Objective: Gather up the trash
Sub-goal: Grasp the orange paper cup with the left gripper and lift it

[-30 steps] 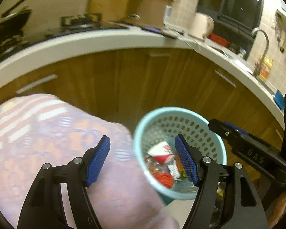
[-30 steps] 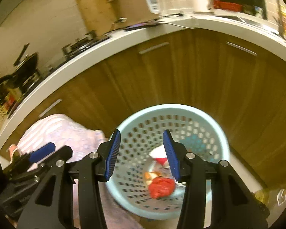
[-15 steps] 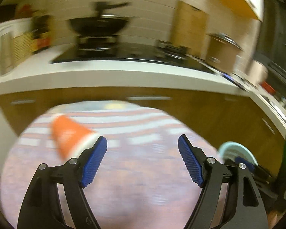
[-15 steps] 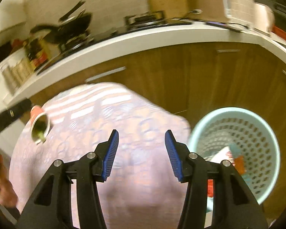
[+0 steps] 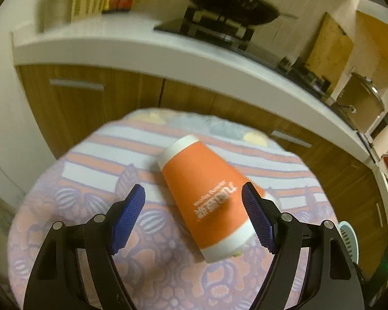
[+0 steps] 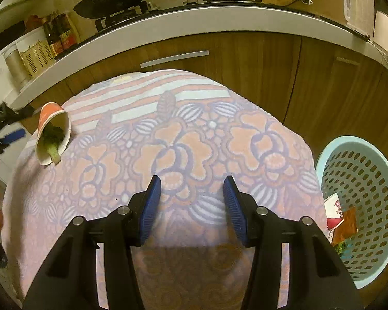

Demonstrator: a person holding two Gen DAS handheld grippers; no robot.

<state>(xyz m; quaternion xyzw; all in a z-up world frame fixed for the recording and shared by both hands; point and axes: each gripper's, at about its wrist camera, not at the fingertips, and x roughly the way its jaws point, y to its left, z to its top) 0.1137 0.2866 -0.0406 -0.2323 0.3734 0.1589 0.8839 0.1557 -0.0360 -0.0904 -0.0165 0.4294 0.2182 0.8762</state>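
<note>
An orange paper cup [image 5: 207,196] with white rims lies on its side on the round table's patterned cloth [image 5: 95,186]. My left gripper [image 5: 194,217] is open, its blue pads either side of the cup, not touching it. In the right wrist view the same cup [image 6: 53,137] lies at the table's far left with green vegetable scraps in its mouth, and the left gripper's tip [image 6: 11,135] shows beside it. My right gripper [image 6: 191,206] is open and empty above the cloth [image 6: 183,139]. The light-blue perforated trash basket [image 6: 362,180] stands right of the table, holding wrappers.
A white kitchen counter [image 6: 219,18] over brown cabinets [image 6: 258,59] curves behind the table. A black pan [image 5: 230,7] sits on the stove. Bottles [image 6: 58,33] and a container stand at the counter's left end. The basket's rim [image 5: 349,240] shows low right in the left wrist view.
Both grippers swung left from over the basket to over the table. The left gripper closed in on the orange cup, which now lies between its open pads.
</note>
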